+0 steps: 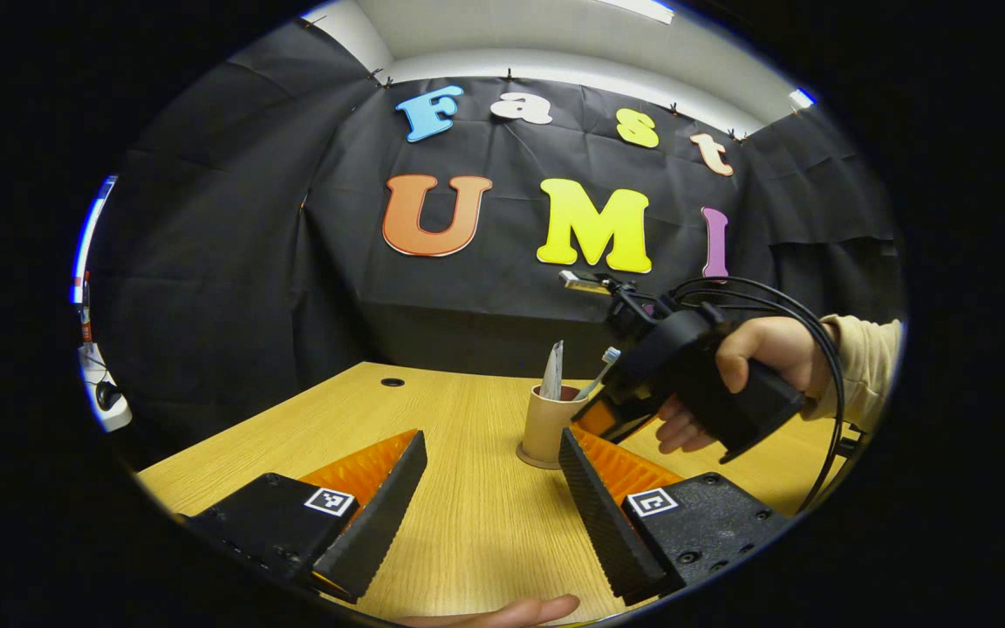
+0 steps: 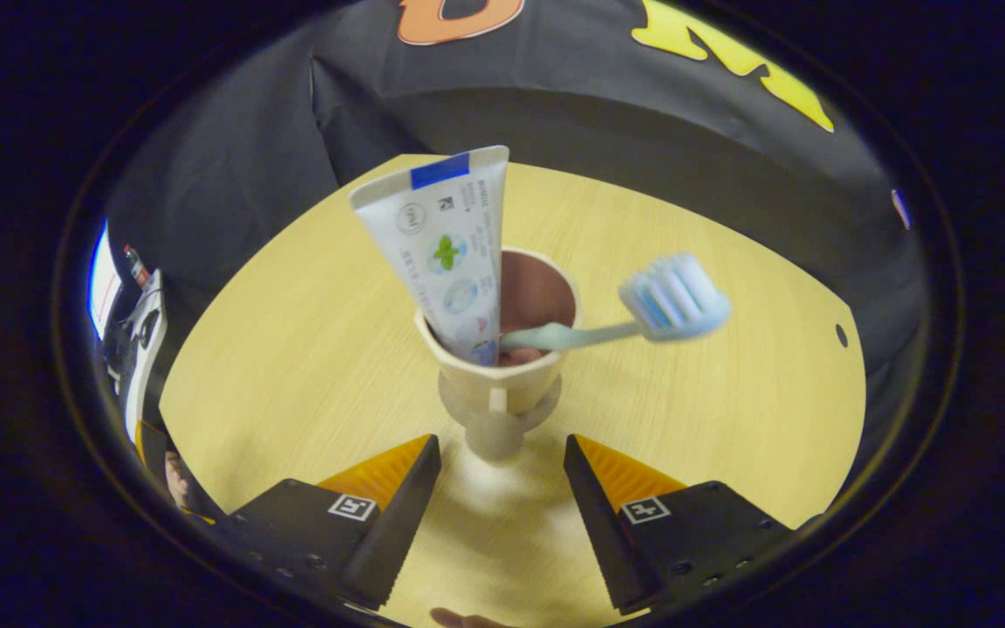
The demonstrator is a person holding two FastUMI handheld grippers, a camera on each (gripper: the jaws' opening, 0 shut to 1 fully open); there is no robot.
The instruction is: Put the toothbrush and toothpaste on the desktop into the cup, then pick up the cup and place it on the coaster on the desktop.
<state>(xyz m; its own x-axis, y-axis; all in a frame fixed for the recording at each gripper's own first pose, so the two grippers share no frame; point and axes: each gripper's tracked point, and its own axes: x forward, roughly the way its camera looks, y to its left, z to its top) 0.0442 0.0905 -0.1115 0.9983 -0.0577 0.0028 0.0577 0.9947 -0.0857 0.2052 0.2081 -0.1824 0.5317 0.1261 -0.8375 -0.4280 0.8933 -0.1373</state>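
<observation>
A beige cup [image 1: 544,426] stands upright on the wooden desktop [image 1: 468,523], on what looks like a round coaster [image 1: 529,458] of the same colour. In it stand a white toothpaste tube [image 1: 552,371] and a pale toothbrush [image 1: 600,370], bristles up. My left gripper [image 1: 489,467] is open, low over the desk, short of the cup. A hand holds my right gripper [image 1: 594,419] just right of the cup. In the right gripper view the cup [image 2: 494,375], tube [image 2: 446,253] and brush [image 2: 673,301] sit just ahead of my open right gripper [image 2: 502,458], which holds nothing.
A cable hole [image 1: 392,382] lies near the desk's far edge. Black cloth walls close off the back and sides. White equipment [image 1: 105,397] stands off the desk's left side. A fingertip [image 1: 511,610] shows at the bottom edge.
</observation>
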